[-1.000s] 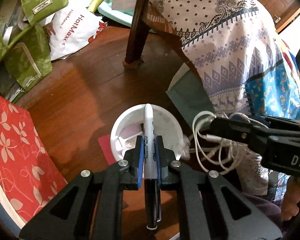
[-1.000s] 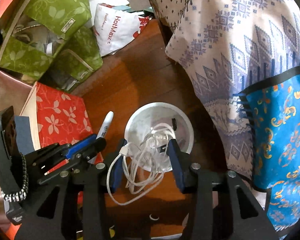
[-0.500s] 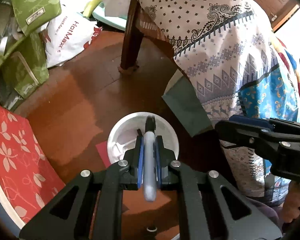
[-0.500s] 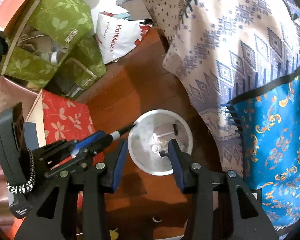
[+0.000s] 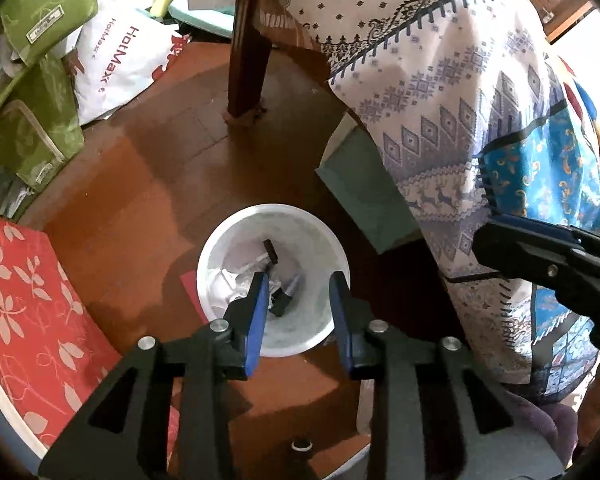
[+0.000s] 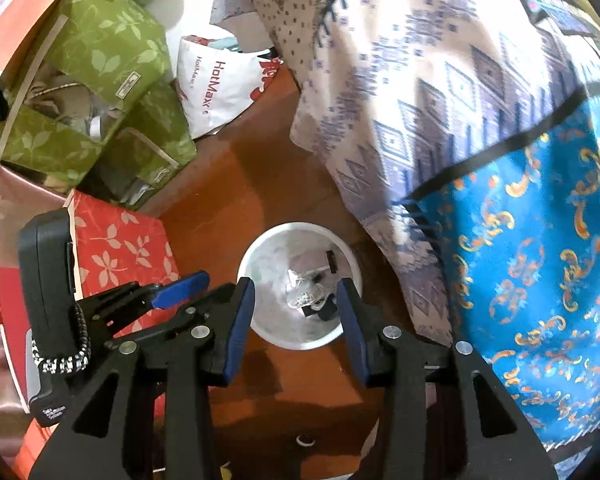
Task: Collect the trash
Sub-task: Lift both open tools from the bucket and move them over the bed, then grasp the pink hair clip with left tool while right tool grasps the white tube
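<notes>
A white round bin [image 5: 320,240] stands on the wooden floor, straight below both grippers. Inside it lie a marker [image 5: 286,294], a white cable with a black plug [image 5: 270,251] and crumpled white scraps. My left gripper [image 5: 298,282] hangs over the bin, its jaws opening, with nothing between the blue pads. In the right wrist view the same bin [image 6: 260,264] shows the bundled cable [image 6: 306,294] at its bottom. My right gripper [image 6: 296,292] is open above it and holds nothing. The left gripper's blue pad [image 6: 180,290] shows at the left of that view.
A patterned cloth [image 5: 460,100] drapes over a table at the right, with a dark wooden leg [image 5: 246,60] behind the bin. A red floral box [image 5: 24,300] lies left of the bin. Green leaf-print bags [image 6: 100,80] and a white HotMax bag [image 5: 116,64] crowd the far left.
The left gripper let go of the marker, which dropped into the bin. The right gripper released the white cable into the bin earlier. Both grippers shifted slightly over the bin.
</notes>
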Available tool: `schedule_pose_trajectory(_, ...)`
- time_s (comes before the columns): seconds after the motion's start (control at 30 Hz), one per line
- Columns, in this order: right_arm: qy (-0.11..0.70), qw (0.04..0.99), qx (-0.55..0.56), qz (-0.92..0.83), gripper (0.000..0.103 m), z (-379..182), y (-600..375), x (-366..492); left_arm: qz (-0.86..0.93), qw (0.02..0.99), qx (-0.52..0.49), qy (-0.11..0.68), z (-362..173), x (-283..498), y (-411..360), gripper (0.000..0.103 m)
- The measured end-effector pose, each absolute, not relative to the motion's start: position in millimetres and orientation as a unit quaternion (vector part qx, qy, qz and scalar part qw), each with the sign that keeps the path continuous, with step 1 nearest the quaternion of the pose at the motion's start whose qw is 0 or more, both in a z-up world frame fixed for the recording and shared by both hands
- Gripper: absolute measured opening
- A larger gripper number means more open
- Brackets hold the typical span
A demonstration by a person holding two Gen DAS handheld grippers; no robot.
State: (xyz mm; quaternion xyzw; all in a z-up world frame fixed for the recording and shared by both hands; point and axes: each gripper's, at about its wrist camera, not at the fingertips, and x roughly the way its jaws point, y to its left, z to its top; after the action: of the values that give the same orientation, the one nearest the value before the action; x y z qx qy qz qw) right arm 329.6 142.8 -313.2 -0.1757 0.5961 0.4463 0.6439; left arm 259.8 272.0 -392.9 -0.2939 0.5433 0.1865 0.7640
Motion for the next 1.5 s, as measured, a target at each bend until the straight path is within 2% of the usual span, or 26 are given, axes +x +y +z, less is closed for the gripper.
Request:
schedule_pose_trajectory(0.37, 0.578, 0.656, -0.177, 0.452, 0.039, -288.3, 115.2, 323.6, 0.199, 0.788, -0.269, 0.516, -340.6, 241.3, 254.1, 0.030)
schedule_pose_trajectory(0.83, 0.482, 0.741, -0.147, 0.443, 0.039, -183.0, 31.1, 331.9, 0.194, 0.865, -0.195, 0.420, -206.5, 238.5, 192.9, 0.030)
schedule_pose_trajectory(1.17, 0.421, 0.811, -0.091, 0.395, 0.039, -111.9, -66.8, 367.6, 0.128, 0.916, -0.117, 0.362, -121.6, 296.7, 107.1, 0.032)
schedule_pose_trajectory(1.43, 0.399, 0.851, -0.087, 0.330, 0.039, -102.0, -146.7, 411.3, 0.066, 0.924, -0.105, 0.361, -110.6, 369.2, 41.0, 0.039)
schedule_pose_trajectory(1.5, 0.397, 0.857, -0.091, 0.315, 0.039, -102.9, -161.2, 421.0, 0.056, 0.922, -0.099, 0.369, -115.3, 391.3, 27.5, 0.046)
